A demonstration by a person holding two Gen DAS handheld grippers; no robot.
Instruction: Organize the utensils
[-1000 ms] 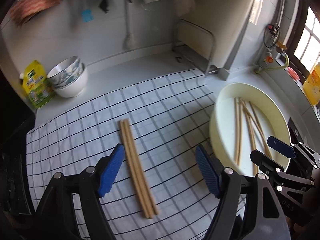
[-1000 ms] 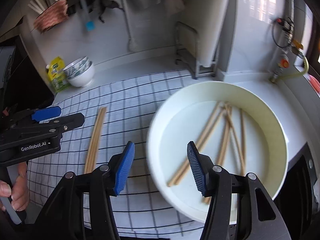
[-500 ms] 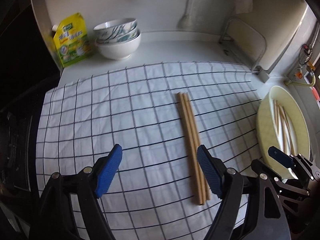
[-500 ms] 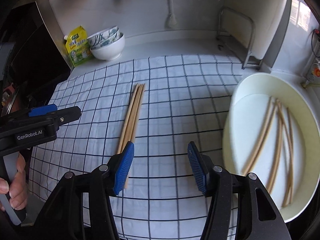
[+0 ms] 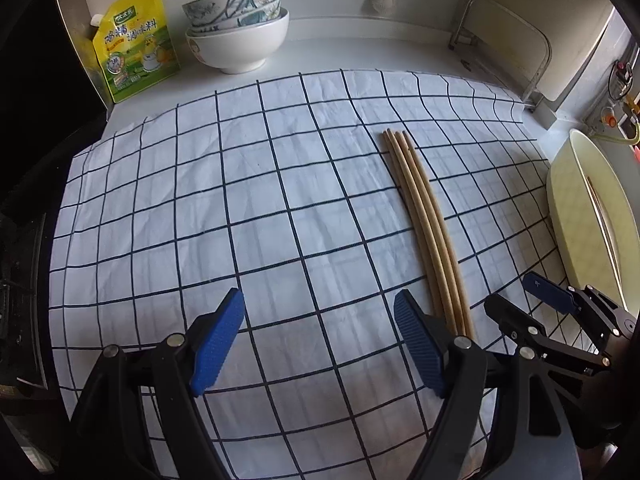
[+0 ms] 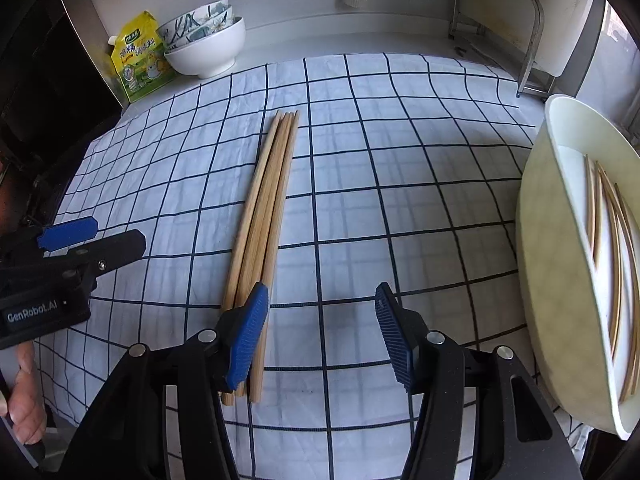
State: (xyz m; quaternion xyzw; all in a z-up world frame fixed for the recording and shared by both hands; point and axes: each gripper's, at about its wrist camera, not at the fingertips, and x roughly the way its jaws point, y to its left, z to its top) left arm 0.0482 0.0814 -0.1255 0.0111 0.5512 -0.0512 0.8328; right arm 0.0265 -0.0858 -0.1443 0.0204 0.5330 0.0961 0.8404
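A bundle of several wooden chopsticks (image 5: 424, 220) lies lengthwise on a checked cloth (image 5: 240, 200). My left gripper (image 5: 320, 320) hovers open over the cloth, its right pad just left of the bundle's near end. Nothing is between its jaws. My right gripper (image 6: 320, 308) is open too, with its left pad over the near end of the chopsticks (image 6: 268, 216). More chopsticks (image 6: 612, 240) lie in a cream basin (image 6: 552, 280) to the right. Each gripper shows in the other's view: the right (image 5: 532, 308) and the left (image 6: 80, 240).
Stacked bowls (image 5: 240, 40) and a yellow pouch (image 5: 136, 44) stand at the back left by the wall. A metal rack (image 5: 504, 36) is at the back right. The basin (image 5: 560, 184) sits off the cloth's right edge. A hand (image 6: 24, 412) holds the left gripper's handle.
Both grippers have swung left, away from the basin, and sunk closer to the cloth. The chopstick bundle now lies between the two grippers. Both stay open.
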